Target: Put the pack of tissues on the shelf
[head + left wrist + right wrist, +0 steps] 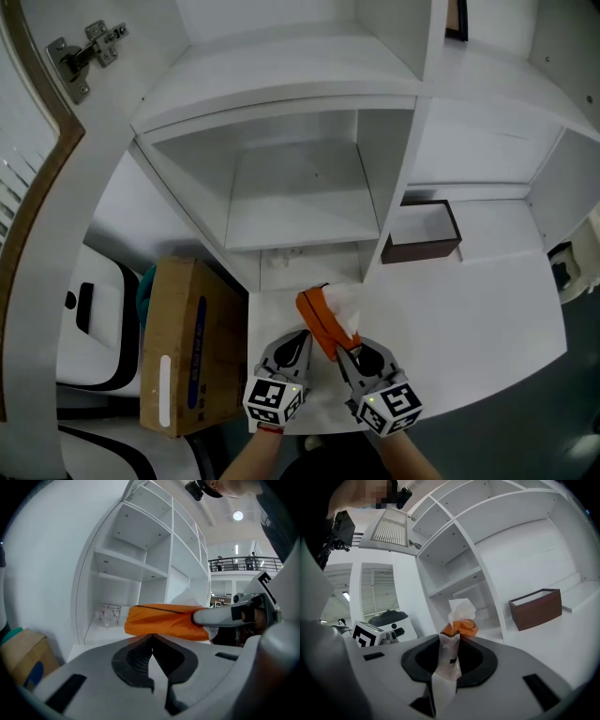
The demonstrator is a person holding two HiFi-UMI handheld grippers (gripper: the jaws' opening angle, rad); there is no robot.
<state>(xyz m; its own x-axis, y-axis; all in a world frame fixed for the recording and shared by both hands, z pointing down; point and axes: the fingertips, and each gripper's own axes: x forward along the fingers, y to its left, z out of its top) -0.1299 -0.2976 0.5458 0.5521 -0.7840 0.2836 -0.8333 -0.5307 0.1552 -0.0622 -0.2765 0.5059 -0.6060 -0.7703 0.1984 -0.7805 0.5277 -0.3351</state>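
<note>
A: Claws?
B: Right gripper (449, 649) clamped on clear end of orange soft-plastic pack of tissues (459, 628). Left gripper (152, 640) jaws together, empty, just beside it.
A: Room?
B: White counter (469, 319) below; white shelf unit (300, 202) ahead; brown open box (422, 234) front-right.

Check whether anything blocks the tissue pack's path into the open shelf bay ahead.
Nothing visible does. The tissue pack, clamped in the right gripper, faces an empty shelf bay. A clear glass sits at the back of the lower bay, and the brown box stands off to the right.
</note>
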